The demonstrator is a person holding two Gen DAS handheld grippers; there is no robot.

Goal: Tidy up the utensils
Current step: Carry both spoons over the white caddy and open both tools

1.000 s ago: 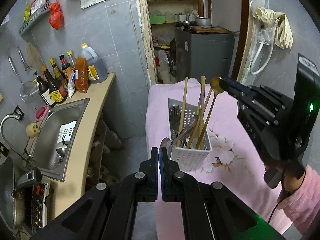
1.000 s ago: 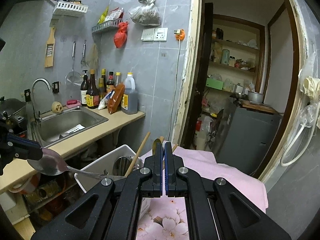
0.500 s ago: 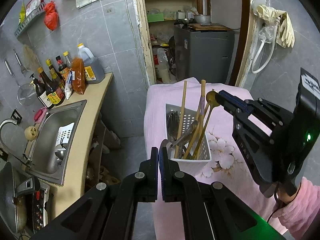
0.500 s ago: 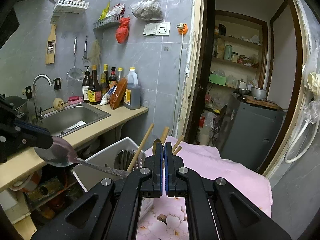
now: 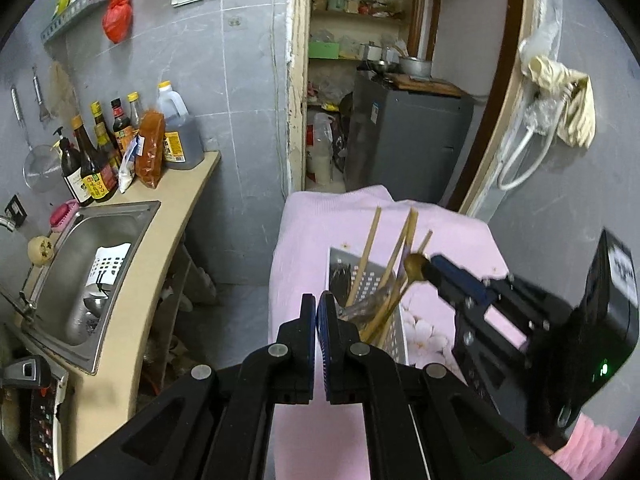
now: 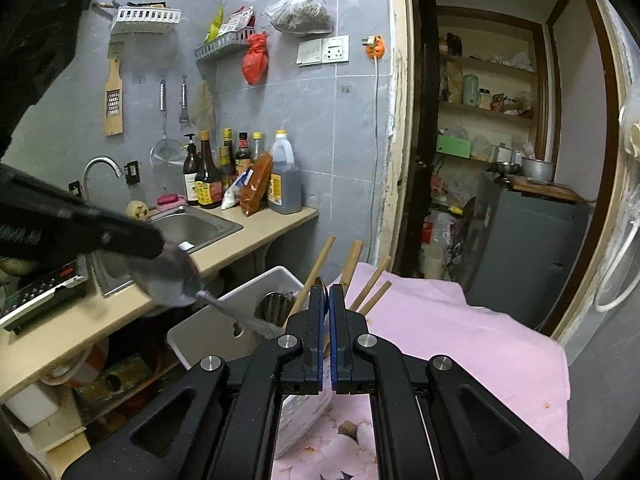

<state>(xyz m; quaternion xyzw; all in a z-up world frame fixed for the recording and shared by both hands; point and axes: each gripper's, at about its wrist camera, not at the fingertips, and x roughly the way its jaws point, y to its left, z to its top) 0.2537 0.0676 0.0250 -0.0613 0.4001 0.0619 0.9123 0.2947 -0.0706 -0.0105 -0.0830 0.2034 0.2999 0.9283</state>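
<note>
A white slotted caddy [image 5: 394,332] is sitting on the pink cloth, holding wooden chopsticks [image 5: 366,252] leaning upright, a brass spoon [image 5: 414,266], and a steel spoon [image 6: 168,280] (bowl sticking out left).

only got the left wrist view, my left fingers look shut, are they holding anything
Observer: Yes. The right wrist view shows the left gripper pinching the bowl of a steel spoon.
Operator: where does its handle go
Observer: It slants down into the white caddy, close to the sink-side wall.
Operator: anything on that wall
Observer: Just one oval cutout; nothing hangs on it.
</note>
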